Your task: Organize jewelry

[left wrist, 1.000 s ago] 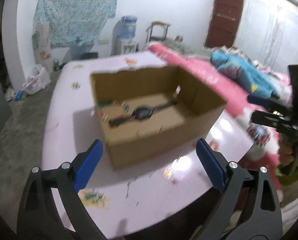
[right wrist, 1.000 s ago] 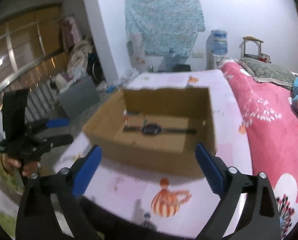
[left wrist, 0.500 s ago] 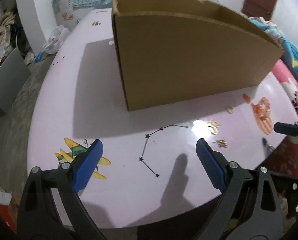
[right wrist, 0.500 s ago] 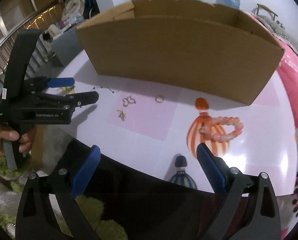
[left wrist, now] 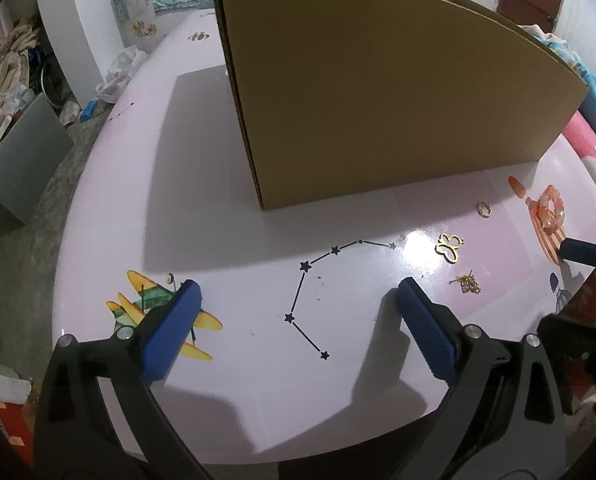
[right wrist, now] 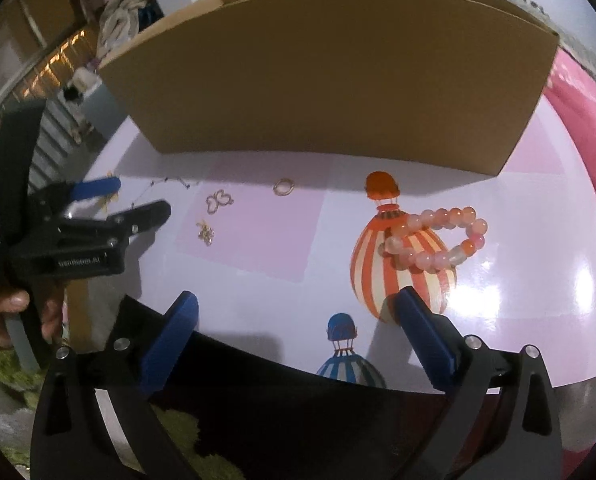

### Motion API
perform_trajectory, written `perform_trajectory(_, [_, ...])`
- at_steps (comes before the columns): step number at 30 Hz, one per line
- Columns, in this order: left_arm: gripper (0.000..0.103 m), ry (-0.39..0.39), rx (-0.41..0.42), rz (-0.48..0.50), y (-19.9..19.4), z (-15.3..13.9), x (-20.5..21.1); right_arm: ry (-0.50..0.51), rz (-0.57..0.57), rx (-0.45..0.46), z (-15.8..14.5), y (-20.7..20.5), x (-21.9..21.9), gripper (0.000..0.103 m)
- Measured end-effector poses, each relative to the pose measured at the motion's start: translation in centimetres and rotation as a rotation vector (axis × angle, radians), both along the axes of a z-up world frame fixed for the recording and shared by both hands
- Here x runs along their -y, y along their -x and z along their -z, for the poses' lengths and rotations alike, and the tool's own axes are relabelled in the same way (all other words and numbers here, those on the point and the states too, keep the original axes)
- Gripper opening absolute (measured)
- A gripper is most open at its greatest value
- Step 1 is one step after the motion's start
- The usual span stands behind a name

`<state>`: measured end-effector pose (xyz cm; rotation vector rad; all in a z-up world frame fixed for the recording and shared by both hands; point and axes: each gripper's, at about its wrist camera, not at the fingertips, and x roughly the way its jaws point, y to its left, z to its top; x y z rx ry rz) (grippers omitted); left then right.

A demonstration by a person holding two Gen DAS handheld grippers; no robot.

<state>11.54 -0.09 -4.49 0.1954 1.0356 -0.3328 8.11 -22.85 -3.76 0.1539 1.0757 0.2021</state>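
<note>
A brown cardboard box (left wrist: 386, 92) stands on the pink table; it also shows in the right wrist view (right wrist: 330, 80). In front of it lie a pink bead bracelet (right wrist: 438, 240), a gold ring (right wrist: 283, 187), a gold butterfly piece (right wrist: 219, 201) and a small gold charm (right wrist: 205, 233). The same pieces show in the left wrist view: bracelet (left wrist: 550, 210), ring (left wrist: 484, 209), butterfly (left wrist: 450, 248), charm (left wrist: 468, 283). My left gripper (left wrist: 298, 300) is open and empty, low over the table edge. My right gripper (right wrist: 293, 312) is open and empty, just short of the bracelet.
The table (left wrist: 201, 200) has printed pictures: a plane, a star line, balloons (right wrist: 398, 264). A pink bed (right wrist: 578, 120) lies to the right. Clutter and a grey panel (left wrist: 21, 160) are on the floor to the left. The left gripper shows in the right wrist view (right wrist: 129, 204).
Both grippers have dropped from above the box to table level in front of it. The box's inside and the watch in it are now hidden; the jewelry came into view.
</note>
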Motion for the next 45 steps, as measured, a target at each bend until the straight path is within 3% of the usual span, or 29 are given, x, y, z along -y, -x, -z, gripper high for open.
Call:
perform_trajectory(5, [0.096, -0.008, -0.007, -0.007, -0.4, 0.0, 0.3, -0.057, 0.011, 0.007, 0.1, 0.1, 0.6, 0.096])
perform_trajectory(15, [0.096, -0.014, -0.023, -0.017, -0.8, 0.0, 0.3, -0.012, -0.011, -0.005, 0.2, -0.2, 0.2, 0.097])
perform_trajectory(22, [0.096, -0.016, -0.031, -0.028, -0.8, 0.0, 0.3, -0.141, 0.034, 0.002, 0.2, -0.2, 2.2, 0.097])
perform_trajectory(27, [0.096, -0.018, -0.037, -0.028, -0.9, 0.0, 0.2, -0.175, 0.045, -0.002, 0.1, -0.3, 2.7, 0.097])
perform_trajectory(37, [0.096, -0.026, -0.060, -0.027, -1.3, 0.0, 0.4, -0.156, 0.048, 0.012, 0.2, -0.2, 2.4, 0.097])
perform_trajectory(43, [0.096, -0.022, -0.024, -0.003, -0.9, -0.1, 0.0, -0.125, 0.050, 0.012, 0.3, -0.4, 1.7, 0.097])
perform_trajectory(45, [0.095, 0.030, 0.003, 0.023, 0.0, -0.5, -0.3, -0.127, 0.053, 0.014, 0.3, -0.5, 1.6, 0.097])
